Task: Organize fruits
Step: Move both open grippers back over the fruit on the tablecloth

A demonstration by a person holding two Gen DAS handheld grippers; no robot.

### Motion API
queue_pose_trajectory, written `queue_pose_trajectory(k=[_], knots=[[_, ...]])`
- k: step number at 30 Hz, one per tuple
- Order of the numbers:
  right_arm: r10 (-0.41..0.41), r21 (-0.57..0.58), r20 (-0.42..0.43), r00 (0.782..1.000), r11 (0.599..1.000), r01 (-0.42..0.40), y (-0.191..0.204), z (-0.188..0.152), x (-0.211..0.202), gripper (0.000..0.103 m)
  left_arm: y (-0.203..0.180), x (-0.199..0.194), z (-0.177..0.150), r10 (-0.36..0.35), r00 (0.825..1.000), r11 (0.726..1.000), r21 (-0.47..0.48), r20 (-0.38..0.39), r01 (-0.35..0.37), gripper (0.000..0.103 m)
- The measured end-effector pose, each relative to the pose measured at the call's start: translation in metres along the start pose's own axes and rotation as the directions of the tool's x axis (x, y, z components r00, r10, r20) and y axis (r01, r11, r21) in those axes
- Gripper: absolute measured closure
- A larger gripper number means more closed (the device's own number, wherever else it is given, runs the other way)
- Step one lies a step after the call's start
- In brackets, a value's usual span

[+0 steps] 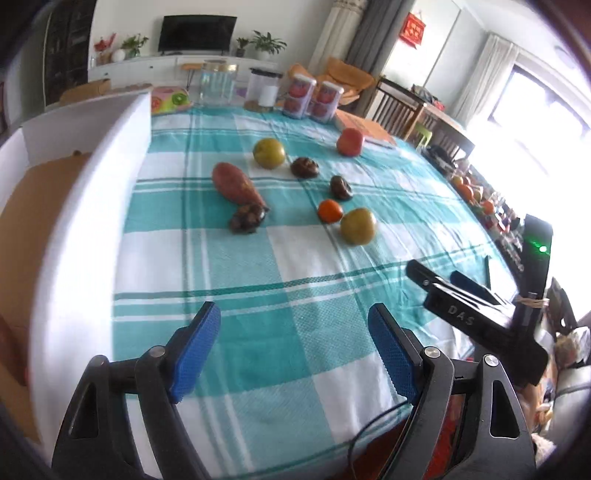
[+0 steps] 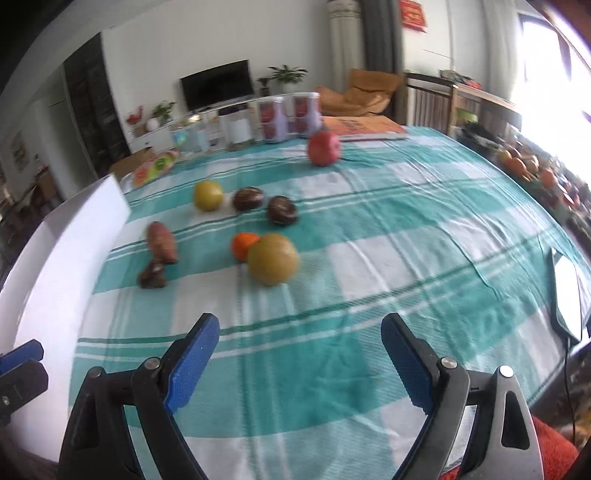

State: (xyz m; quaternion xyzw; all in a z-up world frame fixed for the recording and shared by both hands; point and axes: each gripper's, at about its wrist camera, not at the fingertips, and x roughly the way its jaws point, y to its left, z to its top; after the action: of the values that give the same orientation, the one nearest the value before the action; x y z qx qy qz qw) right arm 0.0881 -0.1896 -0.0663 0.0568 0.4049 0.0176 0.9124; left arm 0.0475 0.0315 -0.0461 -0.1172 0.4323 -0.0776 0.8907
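A teal-and-white checked cloth (image 1: 258, 280) covers the table. The left gripper (image 1: 295, 332) hangs over its near edge with blue pads spread wide and nothing between them; the right gripper (image 2: 299, 354) is likewise wide open and empty over bare cloth.

From the left wrist view, the produce lies toward 12 o'clock: a sweet potato (image 1: 236, 184) touching a dark mushroom (image 1: 248, 218) at its near end, a green pear (image 1: 269, 153), two more dark mushrooms (image 1: 304, 167) (image 1: 340, 187), an orange (image 1: 330, 211) just beside a second pear (image 1: 358, 226), and a red apple (image 1: 349, 141) farthest off, near an orange book (image 1: 364, 127). A white box (image 1: 92, 192) with a cardboard floor stands along the cloth at 9 o'clock.

At the table's far edge stand a glass jar (image 1: 218, 83), a dark-lidded canister (image 1: 264, 88) and clear stacked containers (image 1: 312, 98) with red contents. Beyond, a TV (image 1: 197, 33) sits on a white cabinet with potted plants (image 1: 267, 44). A bright window (image 1: 535, 103) glares at 2 o'clock, with wooden chairs (image 1: 397, 107) below it and a red wall hanging (image 1: 413, 29) beside grey curtains. The right wrist view is motion-blurred.
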Motion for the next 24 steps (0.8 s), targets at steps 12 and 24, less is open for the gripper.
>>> queue_pose_trajectory(k=[12,24], knots=[[-0.057,0.194,-0.069,0.996,0.978,0.069,-0.055,-0.005,0.033,0.014,0.010,0.073,-0.009,0.159,0.987,0.983,0.092,0.005,-0.158,0.019],[-0.085,0.154,-0.110,0.990,0.983,0.102,-0.045,-0.010,0.049,0.011,0.001,0.080,-0.015,0.205,0.979,0.964,0.166,0.020,-0.206,0.011]])
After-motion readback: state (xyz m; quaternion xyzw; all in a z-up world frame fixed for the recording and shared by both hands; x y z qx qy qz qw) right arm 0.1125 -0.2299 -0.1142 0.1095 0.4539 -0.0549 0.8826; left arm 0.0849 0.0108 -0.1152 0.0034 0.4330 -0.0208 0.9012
